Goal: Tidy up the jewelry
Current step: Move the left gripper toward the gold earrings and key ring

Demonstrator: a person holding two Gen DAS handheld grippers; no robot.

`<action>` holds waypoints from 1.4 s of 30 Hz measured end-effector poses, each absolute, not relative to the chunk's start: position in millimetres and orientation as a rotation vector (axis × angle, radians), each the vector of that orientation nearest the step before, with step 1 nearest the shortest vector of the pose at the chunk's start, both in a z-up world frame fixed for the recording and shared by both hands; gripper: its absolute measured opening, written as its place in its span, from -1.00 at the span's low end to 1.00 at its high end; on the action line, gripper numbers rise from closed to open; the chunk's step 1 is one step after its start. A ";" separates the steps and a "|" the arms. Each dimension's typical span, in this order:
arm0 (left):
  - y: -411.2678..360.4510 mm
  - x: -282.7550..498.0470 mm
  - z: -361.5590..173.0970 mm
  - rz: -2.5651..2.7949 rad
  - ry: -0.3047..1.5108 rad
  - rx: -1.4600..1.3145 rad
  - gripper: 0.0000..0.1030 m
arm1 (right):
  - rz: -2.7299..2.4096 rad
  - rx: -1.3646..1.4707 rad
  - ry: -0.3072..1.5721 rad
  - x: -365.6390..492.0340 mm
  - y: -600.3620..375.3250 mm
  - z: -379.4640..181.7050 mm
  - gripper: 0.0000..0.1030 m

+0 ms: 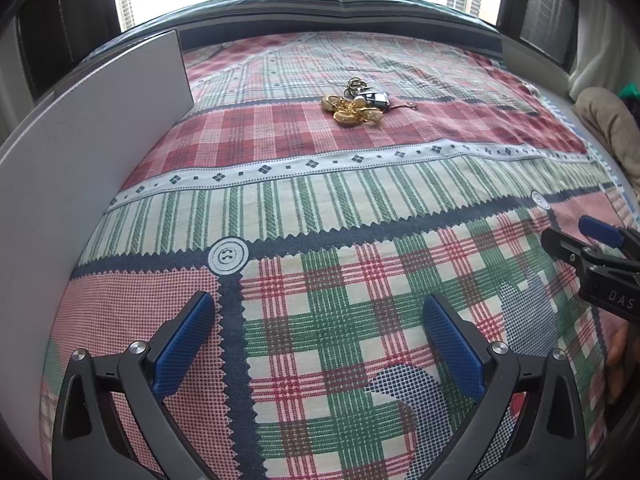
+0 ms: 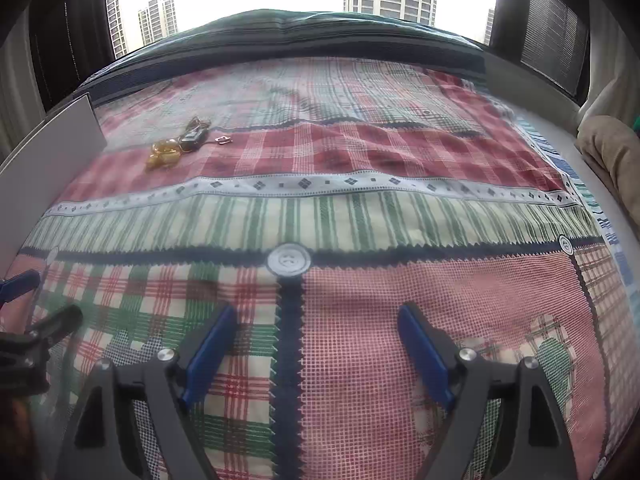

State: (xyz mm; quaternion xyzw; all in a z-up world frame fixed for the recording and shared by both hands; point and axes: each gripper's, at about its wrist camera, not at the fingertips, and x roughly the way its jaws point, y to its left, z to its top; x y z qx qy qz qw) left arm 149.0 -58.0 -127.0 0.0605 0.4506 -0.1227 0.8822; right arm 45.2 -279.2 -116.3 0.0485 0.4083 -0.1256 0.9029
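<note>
A small pile of jewelry [image 1: 354, 108] lies far out on the plaid bedspread [image 1: 320, 208]: gold pieces, metal rings and a small dark item. It also shows in the right wrist view [image 2: 176, 146], far left. A small pink clasp [image 2: 222, 141] lies just right of the pile. My left gripper [image 1: 318, 316] is open and empty, low over the cloth, well short of the pile. My right gripper [image 2: 316, 328] is open and empty too; it shows at the right edge of the left wrist view [image 1: 576, 236].
A white board [image 1: 80, 184] stands along the left side of the bed. A beige cushion [image 1: 612, 124] lies at the right edge. A dark folded blanket [image 2: 320, 36] and a window with towers are at the far end.
</note>
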 end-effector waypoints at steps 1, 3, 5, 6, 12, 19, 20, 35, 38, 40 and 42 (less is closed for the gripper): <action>-57.9 149.5 -127.0 -0.256 0.940 0.126 0.99 | -0.260 0.100 0.844 45.1 -279.1 -116.4 0.65; -58.7 151.9 -126.4 -0.258 0.953 0.130 0.99 | -0.259 0.100 0.844 45.1 -279.2 -116.4 0.65; -61.0 158.1 -125.7 -0.269 0.978 0.140 0.99 | -0.259 0.101 0.844 45.1 -279.2 -116.5 0.65; -61.4 160.0 -125.5 -0.275 0.984 0.144 0.99 | -0.259 0.101 0.845 45.3 -279.4 -116.4 0.65; -62.1 161.5 -125.5 -0.284 0.988 0.148 0.99 | -0.259 0.101 0.845 45.2 -279.4 -116.5 0.66; -63.4 161.6 -126.4 -0.295 0.990 0.155 0.99 | -0.259 0.102 0.845 45.3 -279.5 -116.5 0.66; -62.9 160.7 -126.6 -0.293 0.982 0.153 0.99 | -0.259 0.102 0.845 45.2 -279.5 -116.5 0.66; -50.4 147.0 -104.4 -0.320 1.056 0.187 0.98 | -0.258 0.102 0.846 45.4 -279.6 -116.3 0.66; -37.8 147.5 -70.3 -0.324 0.990 0.162 0.99 | -0.258 0.103 0.846 45.5 -279.7 -116.2 0.66; -24.1 155.0 -41.3 -0.328 0.936 0.108 0.99 | -0.258 0.103 0.846 45.4 -279.6 -116.2 0.66; -9.5 166.7 -17.4 -0.342 0.898 0.040 0.99 | -0.258 0.103 0.847 45.6 -279.7 -116.2 0.66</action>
